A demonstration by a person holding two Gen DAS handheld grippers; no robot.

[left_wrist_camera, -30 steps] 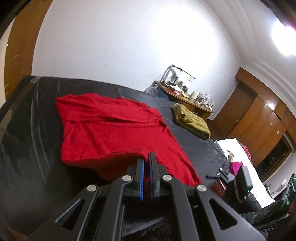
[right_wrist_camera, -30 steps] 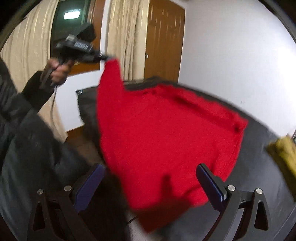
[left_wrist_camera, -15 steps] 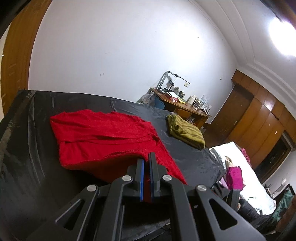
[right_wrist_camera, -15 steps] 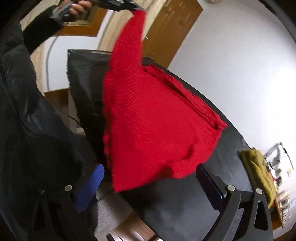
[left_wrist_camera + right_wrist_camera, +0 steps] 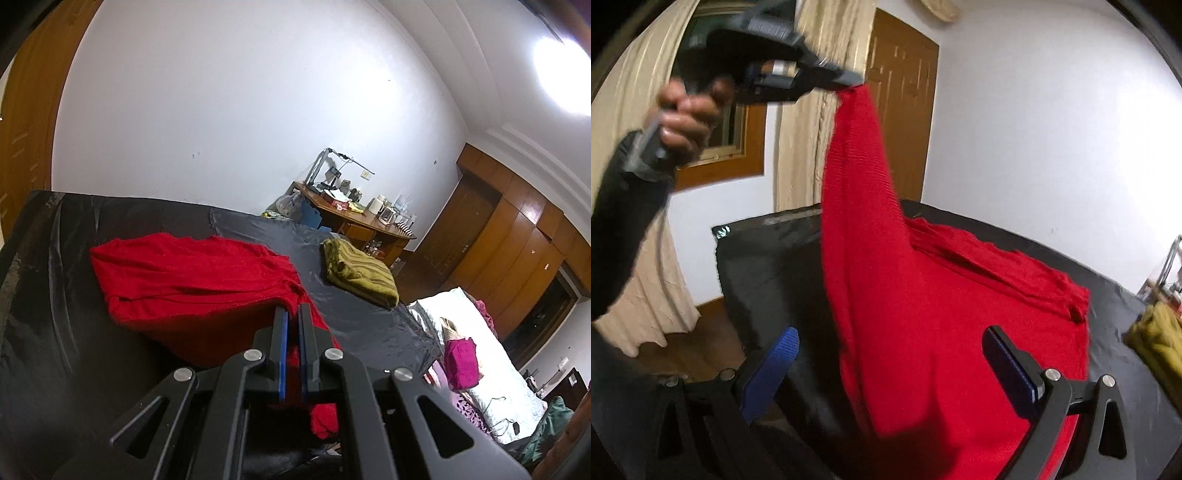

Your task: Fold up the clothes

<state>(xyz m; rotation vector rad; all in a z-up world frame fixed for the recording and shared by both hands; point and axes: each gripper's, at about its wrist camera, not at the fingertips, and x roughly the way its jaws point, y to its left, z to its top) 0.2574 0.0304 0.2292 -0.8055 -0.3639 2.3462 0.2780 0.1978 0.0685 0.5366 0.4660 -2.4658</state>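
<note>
Left gripper (image 5: 291, 317) pinches the red sweater's (image 5: 192, 280) corner, lifted mid-fold; right gripper (image 5: 890, 365) hangs spread beneath it, likely grasping next.

Red garment (image 5: 923, 314) hanging from raised left hand-held gripper (image 5: 849, 79), apparently pinched; right hand-held gripper (image 5: 890, 354) wide apart.

The left wrist view sits low and close over the bed (image 5: 155, 218), looking along its shut fingers (image 5: 282, 332) toward the far wall and a desk (image 5: 354, 218). The right wrist view looks from the bed's near edge toward the door, past its spread fingers (image 5: 1008, 358). Both share the red garment (image 5: 192, 280) (image 5: 923, 317) and the olive folded cloth (image 5: 358, 273) (image 5: 1156, 339).
</note>
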